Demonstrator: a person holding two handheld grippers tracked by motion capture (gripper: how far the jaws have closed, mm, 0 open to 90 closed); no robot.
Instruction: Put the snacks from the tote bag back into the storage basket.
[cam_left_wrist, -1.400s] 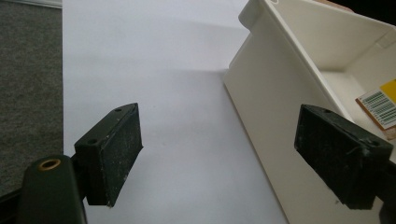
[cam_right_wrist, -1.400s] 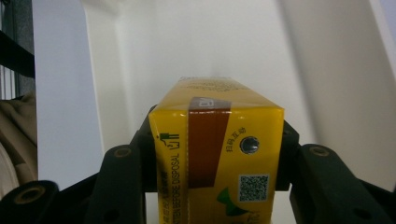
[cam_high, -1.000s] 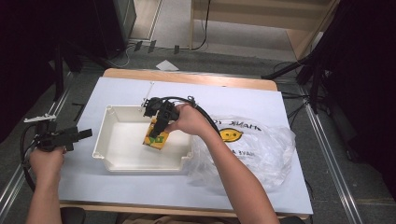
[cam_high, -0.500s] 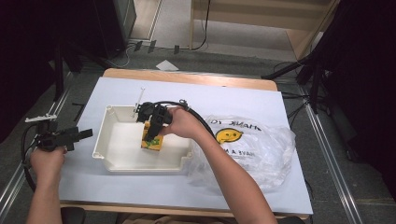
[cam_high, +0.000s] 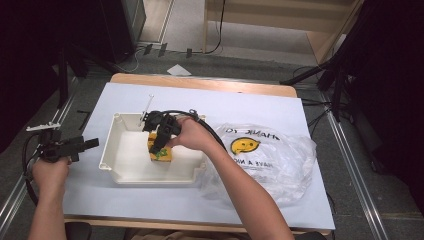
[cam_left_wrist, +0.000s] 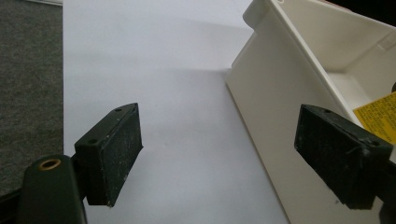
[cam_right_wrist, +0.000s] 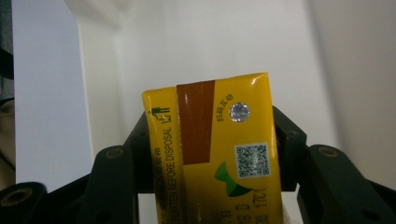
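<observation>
The right gripper (cam_high: 161, 145) is reaching down into the white tray (cam_high: 131, 176) and setting a yellow drink carton (cam_high: 161, 155) on the tray floor, toward the tray's right half. In the right gripper view the carton (cam_right_wrist: 219, 154) is sitting between the two black jaws, which have just been opening; the pads are lying close along its sides, so the grip seems to be easing off rather than pressing, though any gap is too slight to tell. By my reading, the placing step is nearly finishing and the release is under way. Next, the jaws need spreading a little more and the gripper needs lifting straight up out of the tray, so the carton is not dragged or tipped. The left gripper (cam_high: 75, 146) is waiting just left of the tray, its jaws standing wide with nothing between them. A clear plastic bag (cam_high: 270, 155) is lying just right of the tray
</observation>
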